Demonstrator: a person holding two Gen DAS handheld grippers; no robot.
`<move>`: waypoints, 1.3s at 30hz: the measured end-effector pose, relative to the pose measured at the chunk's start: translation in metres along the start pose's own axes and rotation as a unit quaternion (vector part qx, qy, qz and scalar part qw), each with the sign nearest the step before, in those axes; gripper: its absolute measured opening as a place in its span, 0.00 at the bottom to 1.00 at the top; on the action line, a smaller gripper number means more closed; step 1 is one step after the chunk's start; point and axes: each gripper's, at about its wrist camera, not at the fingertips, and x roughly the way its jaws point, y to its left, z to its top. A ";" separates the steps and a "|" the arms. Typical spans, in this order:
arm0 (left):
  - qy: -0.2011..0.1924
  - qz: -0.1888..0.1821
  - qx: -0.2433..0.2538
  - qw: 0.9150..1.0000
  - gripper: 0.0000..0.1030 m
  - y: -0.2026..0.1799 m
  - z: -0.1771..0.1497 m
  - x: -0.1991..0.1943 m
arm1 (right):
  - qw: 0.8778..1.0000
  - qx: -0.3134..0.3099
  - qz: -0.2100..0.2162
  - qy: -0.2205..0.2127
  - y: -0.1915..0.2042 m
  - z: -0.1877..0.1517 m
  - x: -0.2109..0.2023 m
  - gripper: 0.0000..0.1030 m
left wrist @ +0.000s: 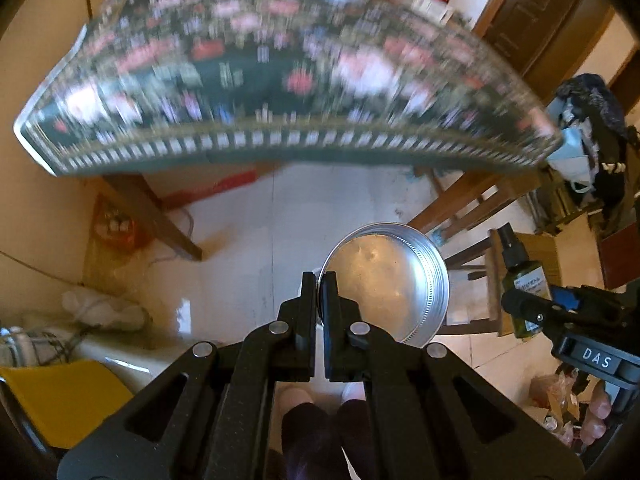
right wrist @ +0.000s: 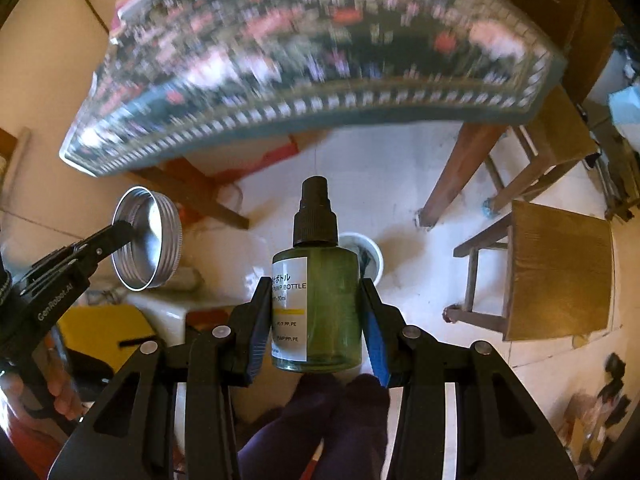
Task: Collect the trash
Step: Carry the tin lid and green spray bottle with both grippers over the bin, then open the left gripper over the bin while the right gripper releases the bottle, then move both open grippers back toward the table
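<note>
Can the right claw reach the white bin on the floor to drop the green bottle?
Probably yes: the white bin sits on open floor just beyond the green spray bottle gripped by the right claw, with nothing between.

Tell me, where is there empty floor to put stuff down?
Bare pale floor lies under the table edge, between its legs and beside the white bin. The wooden stool has a bare top. Left is crowded: bags and a yellow thing. Both tongs are full: left grips the tin lid, right the green bottle.
</note>
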 end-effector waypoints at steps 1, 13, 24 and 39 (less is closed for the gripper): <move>0.005 0.003 -0.003 1.000 0.01 0.001 -0.003 0.015 | 1.000 -0.001 0.003 0.003 -0.006 0.002 0.015 0.38; 0.041 0.031 -0.034 0.998 0.01 0.023 -0.027 0.155 | 0.999 -0.034 0.023 0.028 -0.031 0.016 0.145 0.48; 0.100 0.010 -0.013 0.995 0.01 -0.004 -0.045 0.245 | 0.998 0.000 0.002 0.059 -0.071 0.004 0.187 0.55; 0.122 -0.003 0.038 0.992 0.29 -0.043 -0.027 0.244 | 0.999 0.019 -0.010 0.040 -0.085 0.014 0.162 0.55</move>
